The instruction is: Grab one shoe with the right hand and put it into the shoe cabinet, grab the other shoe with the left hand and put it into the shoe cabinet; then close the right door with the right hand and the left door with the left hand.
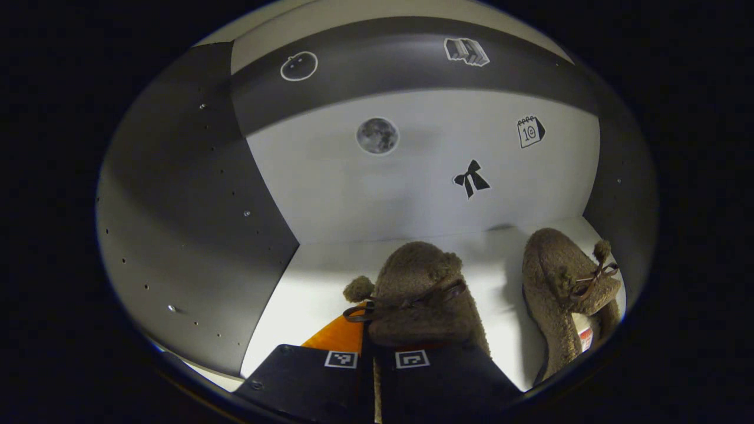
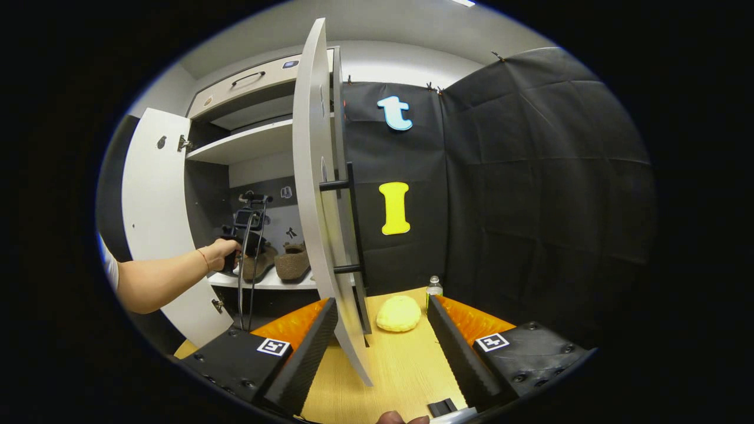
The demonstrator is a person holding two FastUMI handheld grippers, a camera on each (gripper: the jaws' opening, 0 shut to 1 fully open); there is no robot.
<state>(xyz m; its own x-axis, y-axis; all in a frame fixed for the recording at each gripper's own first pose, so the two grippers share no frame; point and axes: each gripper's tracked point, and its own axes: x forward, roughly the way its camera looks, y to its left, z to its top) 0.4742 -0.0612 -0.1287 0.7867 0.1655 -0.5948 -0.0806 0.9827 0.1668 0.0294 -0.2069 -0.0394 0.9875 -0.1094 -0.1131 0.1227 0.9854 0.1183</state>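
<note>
Left gripper (image 1: 377, 359) seemingly clamps a shoe (image 1: 421, 294) inside the cabinet (image 1: 194, 224); right gripper (image 2: 377, 330) wide — straddling the right door (image 2: 315, 194).

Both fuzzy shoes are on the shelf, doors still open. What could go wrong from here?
1. The left gripper is shut on the brown fuzzy shoe with the pom-pom; pulling back before opening would likely drag it off the white shelf.
2. The open right gripper straddles the white right door's edge; swinging it shut now might strike the person's forearm reaching inside the cabinet.
</note>
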